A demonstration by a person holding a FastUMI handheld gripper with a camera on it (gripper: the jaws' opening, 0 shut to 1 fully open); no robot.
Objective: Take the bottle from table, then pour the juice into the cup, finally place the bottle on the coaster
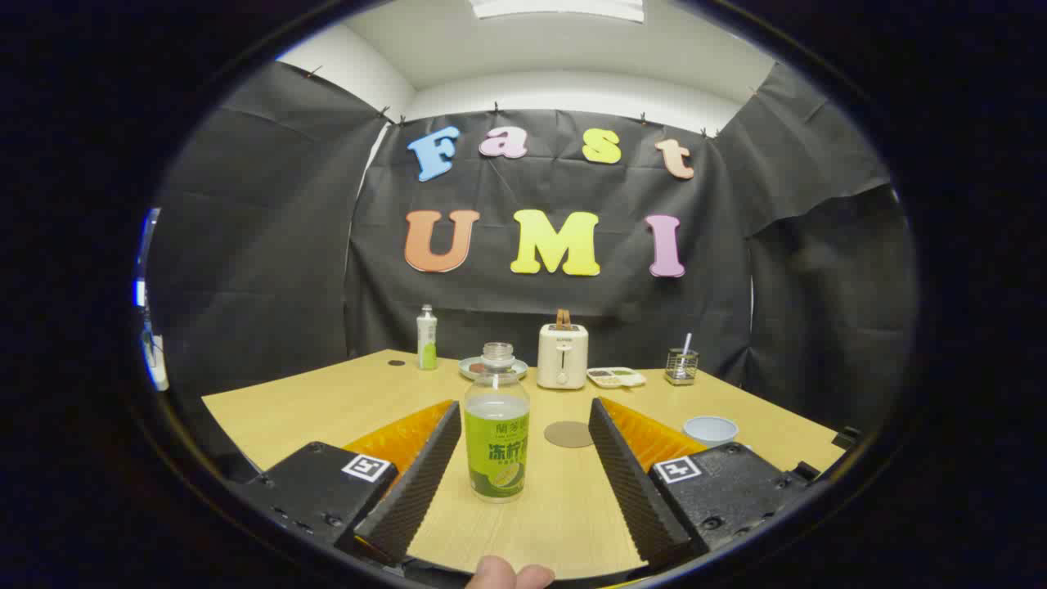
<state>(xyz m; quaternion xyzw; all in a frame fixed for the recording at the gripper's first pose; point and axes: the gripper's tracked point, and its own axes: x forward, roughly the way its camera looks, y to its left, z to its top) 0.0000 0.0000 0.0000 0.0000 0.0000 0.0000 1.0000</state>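
Gripper (523, 458) spread wide, its fingers (421, 474) flanking the uncapped bottle (496, 425) without touching it; the bottle stands upright on the bench (327, 405) between them. Coaster (568, 434) lies just beyond the bottle, cup (710, 429) near the right edge. Along the far edge: second bottle (426, 337), plate (474, 370), toaster (562, 355), tray (616, 376), holder (680, 366)

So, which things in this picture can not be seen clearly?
- Bottle, gripper view: the far side is hidden by its own body.
- Cup: the right finger's mount covers its lower part.
- Food tray: contents too small.
- Gripper: open, fingers either side of the bottle, not touching.
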